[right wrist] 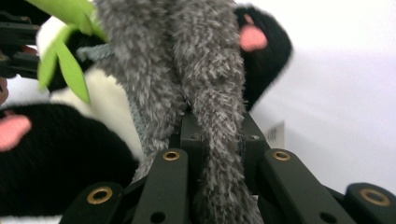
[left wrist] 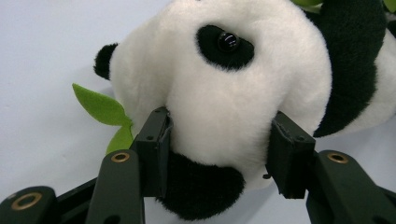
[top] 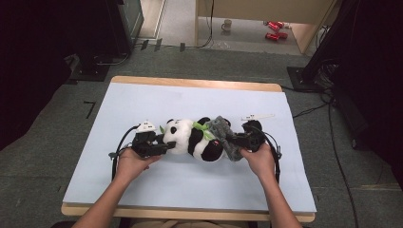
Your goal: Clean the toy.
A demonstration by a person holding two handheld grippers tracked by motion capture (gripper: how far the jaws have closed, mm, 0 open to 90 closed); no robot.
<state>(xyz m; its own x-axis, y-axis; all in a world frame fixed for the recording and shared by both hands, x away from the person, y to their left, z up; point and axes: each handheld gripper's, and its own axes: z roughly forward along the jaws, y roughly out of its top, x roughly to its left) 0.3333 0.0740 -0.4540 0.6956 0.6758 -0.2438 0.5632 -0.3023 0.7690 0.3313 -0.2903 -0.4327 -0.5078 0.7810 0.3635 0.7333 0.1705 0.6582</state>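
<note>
Plush panda [top: 192,140] lying on the blue-covered desk [top: 142,95], stretched between the two tools. Its long axis runs from the left tool [top: 164,147] to the right tool [top: 234,139], head toward the left tool, feet toward the right. In the left gripper view the left tool [left wrist: 224,144] stands about half wide, its pads pressed into either side of the white muzzle of the panda [left wrist: 233,79]; the head lies directly ahead of the jaws, face turned up, and a green felt leaf [left wrist: 100,107] lies off to that tool's left. In the right gripper view the right tool [right wrist: 215,135] is drawn narrow on a strip of grey furry cloth [right wrist: 205,70], which rises straight ahead of its jaws; a black foot with a pink sole [right wrist: 261,42] lies beyond, to that tool's right. The grey cloth [top: 222,135] sits at the foot end, so the right hand [top: 259,159] is nearer to it. By judgement, the coming move turns on a pull along the body's long axis, with the left tool anchoring the head.
</note>
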